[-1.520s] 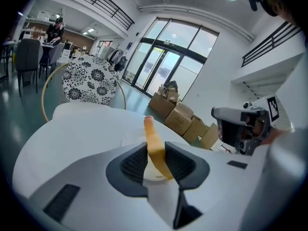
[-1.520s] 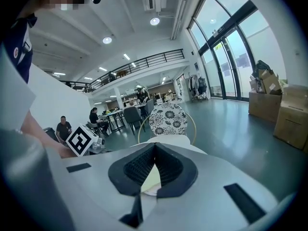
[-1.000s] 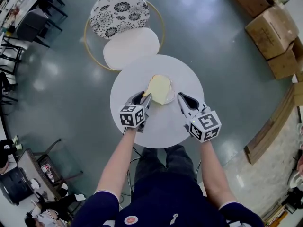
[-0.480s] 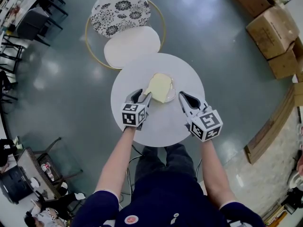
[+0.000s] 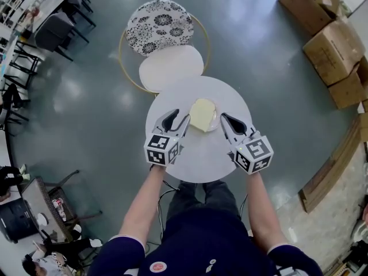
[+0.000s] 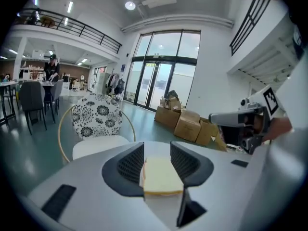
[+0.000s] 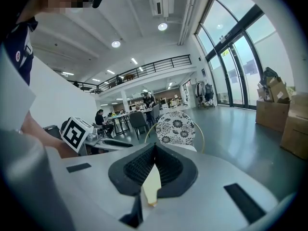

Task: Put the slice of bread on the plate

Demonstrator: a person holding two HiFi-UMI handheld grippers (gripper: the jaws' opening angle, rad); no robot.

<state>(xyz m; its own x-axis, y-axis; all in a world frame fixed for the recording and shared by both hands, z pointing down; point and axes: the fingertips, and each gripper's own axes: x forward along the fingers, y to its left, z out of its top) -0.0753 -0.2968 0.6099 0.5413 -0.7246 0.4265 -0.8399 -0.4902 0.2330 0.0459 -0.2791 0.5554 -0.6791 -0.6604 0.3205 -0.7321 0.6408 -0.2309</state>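
Note:
A pale slice of bread (image 5: 202,115) lies flat on a small plate (image 5: 214,122) in the middle of the round white table (image 5: 195,160). My left gripper (image 5: 177,118) hovers just left of the slice, open, its fingers clear of it. In the left gripper view the bread (image 6: 161,176) shows beyond the spread jaws of the left gripper (image 6: 156,148). My right gripper (image 5: 224,118) hangs to the right of the plate, shut and holding nothing. In the right gripper view a sliver of the bread (image 7: 151,184) shows past the right gripper (image 7: 154,150).
A chair with a flower-patterned back (image 5: 160,19) and white seat (image 5: 171,68) stands at the table's far side. Cardboard boxes (image 5: 333,39) are stacked at the upper right. Dark chairs and tables (image 5: 40,27) line the left. The person's legs are under the table's near edge.
The left gripper's jaws have opened and come off the bread's left edge. The tilted slice has dropped flat onto the plate. Both grippers have lifted, the left more.

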